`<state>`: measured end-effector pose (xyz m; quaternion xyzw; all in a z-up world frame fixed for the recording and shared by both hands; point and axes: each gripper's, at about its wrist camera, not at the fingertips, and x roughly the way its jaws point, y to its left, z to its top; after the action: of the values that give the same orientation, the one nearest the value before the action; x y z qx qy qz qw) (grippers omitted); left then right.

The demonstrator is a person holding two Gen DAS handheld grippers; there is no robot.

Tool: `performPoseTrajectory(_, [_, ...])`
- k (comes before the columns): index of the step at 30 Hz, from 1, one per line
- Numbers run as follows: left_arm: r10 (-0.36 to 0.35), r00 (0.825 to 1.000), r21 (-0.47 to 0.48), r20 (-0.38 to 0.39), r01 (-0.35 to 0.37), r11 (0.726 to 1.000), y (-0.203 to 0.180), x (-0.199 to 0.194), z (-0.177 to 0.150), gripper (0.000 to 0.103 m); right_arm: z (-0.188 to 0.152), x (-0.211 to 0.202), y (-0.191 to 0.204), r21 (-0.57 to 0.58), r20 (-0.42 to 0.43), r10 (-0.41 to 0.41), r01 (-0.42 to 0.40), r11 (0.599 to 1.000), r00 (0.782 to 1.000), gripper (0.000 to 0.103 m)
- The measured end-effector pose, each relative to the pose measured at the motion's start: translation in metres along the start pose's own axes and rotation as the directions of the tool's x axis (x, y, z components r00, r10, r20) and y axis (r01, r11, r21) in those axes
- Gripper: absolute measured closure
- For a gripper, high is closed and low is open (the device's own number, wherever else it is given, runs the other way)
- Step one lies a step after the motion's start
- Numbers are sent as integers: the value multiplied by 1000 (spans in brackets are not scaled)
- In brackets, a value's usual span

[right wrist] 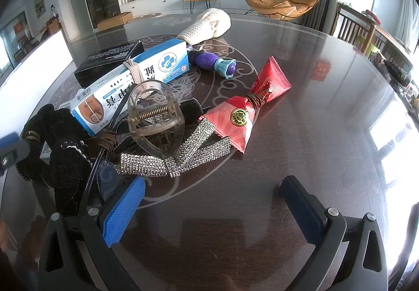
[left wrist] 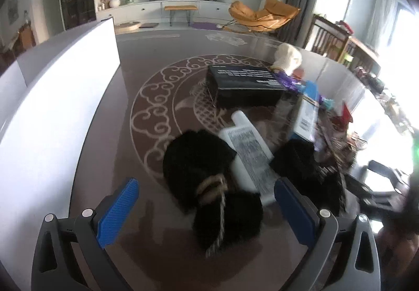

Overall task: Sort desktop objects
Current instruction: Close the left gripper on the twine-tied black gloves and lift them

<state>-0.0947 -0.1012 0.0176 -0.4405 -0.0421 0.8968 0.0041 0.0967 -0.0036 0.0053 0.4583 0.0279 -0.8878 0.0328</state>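
Dark patterned table (right wrist: 301, 86), blurred white bottle (left wrist: 248, 154) half under black fabric (left wrist: 199, 160).

Clear hair clip (right wrist: 154, 118) atop rhinestone bow (right wrist: 172, 157), carton (right wrist: 131, 81) behind, wrapped packet (right wrist: 248, 110) to right

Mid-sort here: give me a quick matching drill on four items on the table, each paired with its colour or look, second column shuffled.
Things:
1. hair claw clip
2. candy pouch
3. ointment box
4. knitted pouch

Looks:
A. red with a gold round seal
B. cream white
C. clear plastic with a metal spring
D. blue and white with printed text

Pairs: 1-C, 2-A, 3-D, 4-B
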Motion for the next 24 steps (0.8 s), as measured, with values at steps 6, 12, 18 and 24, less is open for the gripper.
performPoseTrajectory(6, [6, 1000, -127, -8, -7, 992, 15, 4, -15, 24, 0, 0, 0, 0, 0, 0, 0, 1000, 1000, 0])
performPoseTrajectory(12, [-40, 999, -105, -11, 39, 994, 20, -12, -35, 59, 0, 0, 0, 0, 0, 0, 0, 1000, 1000, 0])
performPoseTrajectory(18, [-136, 990, -5, -38, 135, 991, 15, -45, -78, 57, -1, 0, 0, 0, 0, 0, 0, 1000, 1000, 0])
performPoseTrajectory(24, [-64, 998, 24, -22, 65, 998, 17, -55, -91, 16, -1, 0, 0, 0, 1, 0, 0, 1000, 1000, 0])
